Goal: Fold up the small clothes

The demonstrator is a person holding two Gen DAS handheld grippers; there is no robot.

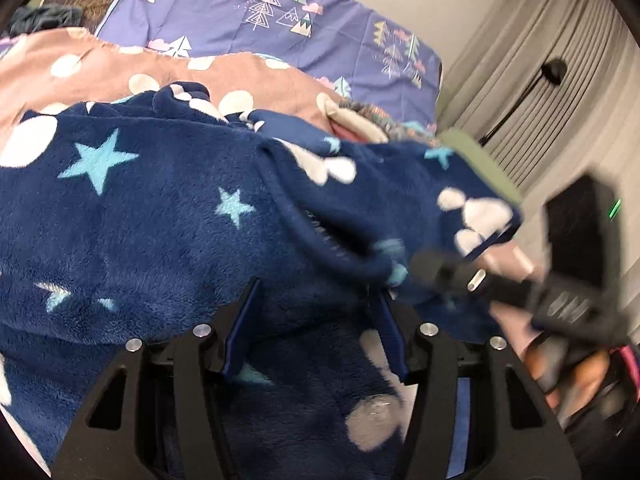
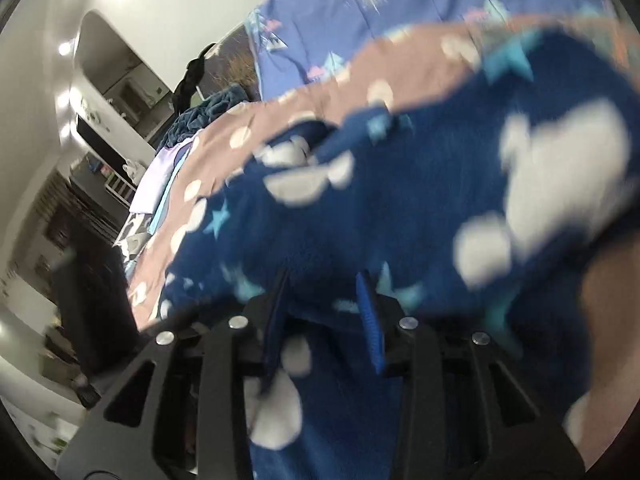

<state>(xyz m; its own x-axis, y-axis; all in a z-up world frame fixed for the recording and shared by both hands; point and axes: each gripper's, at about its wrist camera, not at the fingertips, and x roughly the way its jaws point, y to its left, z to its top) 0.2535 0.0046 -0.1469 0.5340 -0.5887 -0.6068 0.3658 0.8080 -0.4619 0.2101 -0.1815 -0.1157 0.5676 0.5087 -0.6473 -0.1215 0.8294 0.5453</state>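
Note:
A navy fleece garment (image 1: pixel 160 220) with white clouds and light blue stars lies spread on the bed and fills both views (image 2: pixel 400 200). My left gripper (image 1: pixel 316 320) hovers low over its middle, jaws wide apart, the fleece beneath them and nothing pinched. A folded-over sleeve or edge (image 1: pixel 476 216) lies at the right, and the blurred right gripper (image 1: pixel 432 268) comes in just below it. In the right wrist view the right gripper (image 2: pixel 324 312) is over the fleece, its blue pads (image 2: pixel 370 320) apart with fabric showing in the gap.
Under the garment lies a pink-brown blanket with white dots (image 1: pixel 80 76) on a purple tree-print sheet (image 1: pixel 260 8). More crumpled clothes (image 1: pixel 368 120) sit behind, and a pile (image 2: pixel 208 112) at the bed's far end. Grey curtains (image 1: pixel 540 60) and a black lamp (image 1: pixel 554 68) stand at the right.

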